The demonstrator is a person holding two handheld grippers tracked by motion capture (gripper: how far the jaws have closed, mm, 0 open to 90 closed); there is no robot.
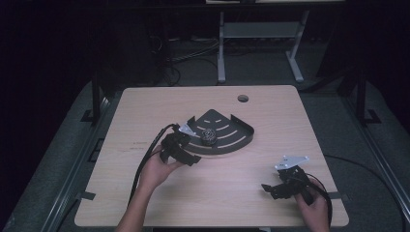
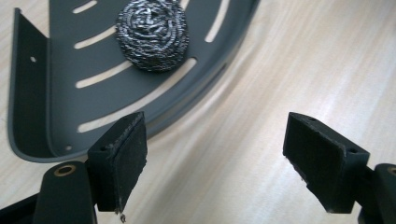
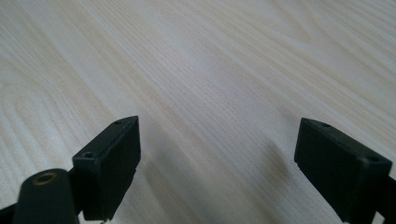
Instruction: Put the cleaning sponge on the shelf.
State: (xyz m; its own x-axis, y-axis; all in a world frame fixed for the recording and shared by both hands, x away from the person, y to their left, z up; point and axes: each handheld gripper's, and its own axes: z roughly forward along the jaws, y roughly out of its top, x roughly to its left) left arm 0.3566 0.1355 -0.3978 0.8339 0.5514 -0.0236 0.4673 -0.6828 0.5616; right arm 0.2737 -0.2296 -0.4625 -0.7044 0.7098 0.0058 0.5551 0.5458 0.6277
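Steel wool (image 1: 208, 135), a tight round silvery scourer, sits inside the dark grey corner shelf (image 1: 239, 137) near the middle of the table, resting on the shelf's slotted floor close to its curved front rim. In the left gripper view the scourer (image 2: 152, 35) lies across two of the long slots, and the shelf (image 2: 60, 102) shows a low upright wall along its straight side.

Around them the pale wood-grain table (image 1: 222, 193) is otherwise bare, with a round cable hole (image 1: 242, 98) near its far edge. Beyond the table the room is dark; a light metal frame (image 1: 258, 43) stands on the grey floor with cables lying by it.

At the shelf's near-left edge the left gripper (image 1: 191, 157) is held low in the person's left hand (image 1: 157, 169), its jaws spread wide with nothing between them, pointing toward the shelf. Over by the near right corner the right gripper (image 1: 270, 189) sits in the right hand (image 1: 314, 205), well apart from the shelf, jaws likewise wide apart over bare wood.
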